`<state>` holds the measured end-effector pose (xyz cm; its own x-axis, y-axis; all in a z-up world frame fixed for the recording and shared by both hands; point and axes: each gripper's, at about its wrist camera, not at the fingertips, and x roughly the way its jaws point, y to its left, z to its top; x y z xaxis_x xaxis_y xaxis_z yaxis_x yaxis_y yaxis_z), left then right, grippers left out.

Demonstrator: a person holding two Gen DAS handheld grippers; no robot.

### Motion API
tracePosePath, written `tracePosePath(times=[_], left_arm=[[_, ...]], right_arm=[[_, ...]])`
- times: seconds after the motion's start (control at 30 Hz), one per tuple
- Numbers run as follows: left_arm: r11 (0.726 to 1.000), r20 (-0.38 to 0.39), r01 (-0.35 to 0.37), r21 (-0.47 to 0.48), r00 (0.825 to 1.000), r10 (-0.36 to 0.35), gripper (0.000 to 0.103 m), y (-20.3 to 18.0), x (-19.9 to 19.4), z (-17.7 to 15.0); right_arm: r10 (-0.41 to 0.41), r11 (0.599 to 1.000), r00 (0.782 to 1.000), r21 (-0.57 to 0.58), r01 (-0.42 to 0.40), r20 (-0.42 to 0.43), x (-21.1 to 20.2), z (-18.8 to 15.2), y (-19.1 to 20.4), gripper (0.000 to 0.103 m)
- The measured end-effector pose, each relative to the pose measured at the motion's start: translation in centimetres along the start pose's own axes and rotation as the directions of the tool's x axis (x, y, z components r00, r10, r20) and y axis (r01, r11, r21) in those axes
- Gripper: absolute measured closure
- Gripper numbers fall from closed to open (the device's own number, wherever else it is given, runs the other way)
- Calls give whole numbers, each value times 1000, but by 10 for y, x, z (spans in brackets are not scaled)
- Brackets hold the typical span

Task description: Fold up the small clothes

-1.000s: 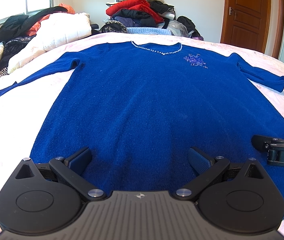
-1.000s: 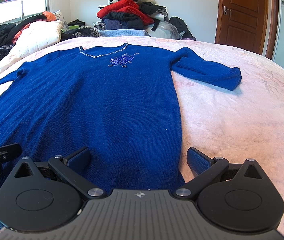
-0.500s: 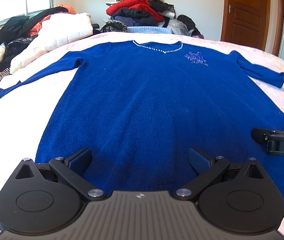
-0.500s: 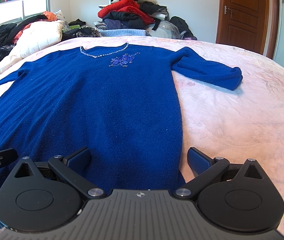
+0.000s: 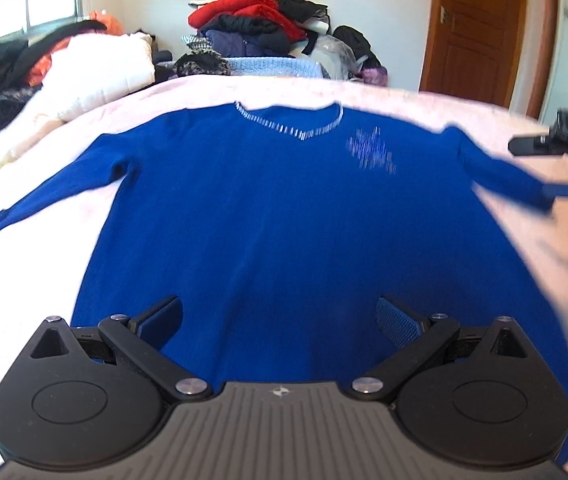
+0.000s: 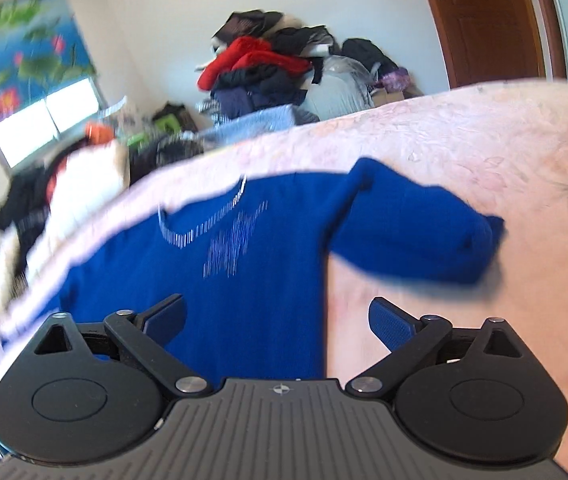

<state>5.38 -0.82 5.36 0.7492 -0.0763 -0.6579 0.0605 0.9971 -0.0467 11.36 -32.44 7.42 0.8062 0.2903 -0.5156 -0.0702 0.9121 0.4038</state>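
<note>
Left wrist view is showing the left gripper [image 5: 279, 320] hovering low over the bottom part of the blue sweater [image 5: 284, 240], its jaws spread wide and holding nothing. The sweater is lying flat, front up, on the pink bedspread [image 5: 23, 288], collar pointing toward the pile of clothes [image 5: 259, 28] at the far wall, and both sleeves are stretching outward. At the right edge of this view the right gripper [image 5: 564, 168] is appearing beside the cuff of the right sleeve; whether it is touching the cuff cannot be told.

Right wrist view is tilting, so the bed is slanting across the frame. The right gripper [image 6: 275, 320] is also wide open and gripping nothing, with the sweater [image 6: 243, 280] under its left finger and the bedspread [image 6: 484, 140] under its right one. The right sleeve [image 6: 412, 232] is lying just ahead, its cuff bunched.

Compared with half a second ago, the right gripper has left the hem and moved up toward the sleeve, tilting and blurring the view. The left gripper has risen slightly, and the sweater itself has not shifted.
</note>
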Motion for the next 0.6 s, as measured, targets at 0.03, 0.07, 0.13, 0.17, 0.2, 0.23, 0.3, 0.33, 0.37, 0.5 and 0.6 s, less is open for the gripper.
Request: tracePosePath(times=[0.03, 0.07, 0.13, 0.17, 0.2, 0.23, 0.3, 0.33, 0.37, 0.5, 0.6], left_arm=[[999, 0, 34, -29, 999, -34, 0, 0, 4, 13], [995, 3, 85, -59, 996, -85, 0, 1, 9, 27], [973, 11, 198, -115, 980, -198, 0, -2, 20, 58], [958, 15, 247, -144, 969, -248, 0, -6, 28, 74], [941, 17, 292, -171, 956, -294, 0, -12, 36, 88], [918, 18, 346, -193, 937, -349, 0, -19, 46, 102], [869, 12, 444, -217, 892, -452, 0, -39, 70, 129], [855, 0, 472, -216, 876, -483, 0, -53, 83, 142], [842, -10, 498, -206, 860, -511, 0, -68, 96, 151], [794, -115, 559, -239, 796, -595, 0, -121, 160, 175], [769, -197, 558, -311, 754, -627, 0, -146, 205, 174]], right_arm=[[17, 999, 1000, 49, -17, 2, 7, 10, -10, 12], [35, 994, 999, 105, -36, 9, 13, 21, -21, 12], [69, 976, 997, 203, -75, 40, 22, 34, -40, 12], [75, 965, 996, 246, -87, 55, 26, 37, -50, 12], [74, 957, 995, 276, -90, 66, 31, 38, -58, 12], [72, 951, 995, 296, -91, 75, 33, 39, -66, 12], [57, 946, 995, 314, -82, 88, 36, 35, -79, 12], [53, 943, 995, 324, -79, 88, 39, 31, -84, 12], [50, 940, 995, 333, -74, 82, 40, 27, -90, 12], [39, 950, 997, 306, -57, 62, 43, 13, -102, 15], [61, 948, 997, 310, -73, 48, 46, 7, -111, 17]])
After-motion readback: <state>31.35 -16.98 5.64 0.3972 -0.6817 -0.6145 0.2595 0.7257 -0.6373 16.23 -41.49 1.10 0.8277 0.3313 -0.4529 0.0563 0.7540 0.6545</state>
